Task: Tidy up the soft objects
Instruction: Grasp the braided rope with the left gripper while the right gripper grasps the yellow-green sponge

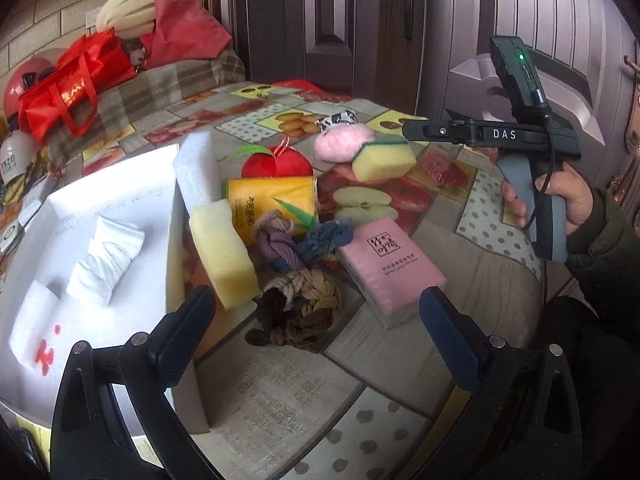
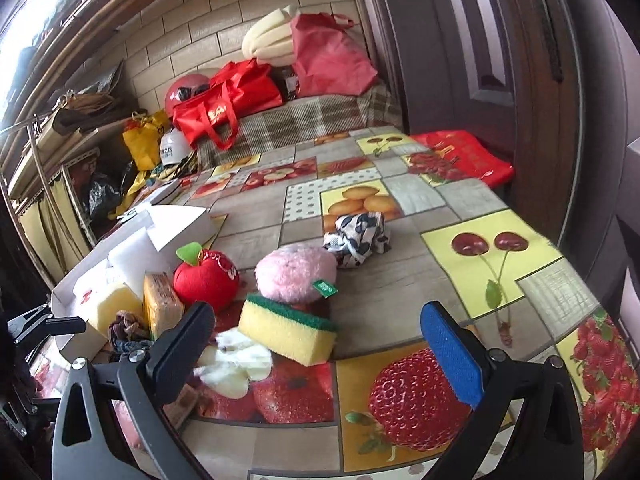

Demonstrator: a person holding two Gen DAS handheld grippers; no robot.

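A white box (image 1: 120,196) lies at the left with rolled white cloth (image 1: 106,266) and a white foam piece (image 1: 34,320) inside. Beside it are a yellow sponge (image 1: 224,256), yellow tissue pack (image 1: 276,204), pink tissue pack (image 1: 390,266), knotted ropes (image 1: 300,304), a red plush apple (image 1: 276,164), a pink plush (image 1: 344,142) and a green-topped sponge (image 1: 384,158). My left gripper (image 1: 316,320) is open above the ropes. My right gripper (image 2: 316,340) is open, just short of the green-topped sponge (image 2: 286,330); its body (image 1: 520,136) shows in the left wrist view.
A black-and-white cloth (image 2: 358,234) lies behind the pink plush (image 2: 294,272). The table (image 2: 420,280) has a fruit-print cover. Red bags (image 2: 228,98) and foam (image 2: 268,42) sit on a bench behind. A dark door (image 2: 460,60) stands at the right.
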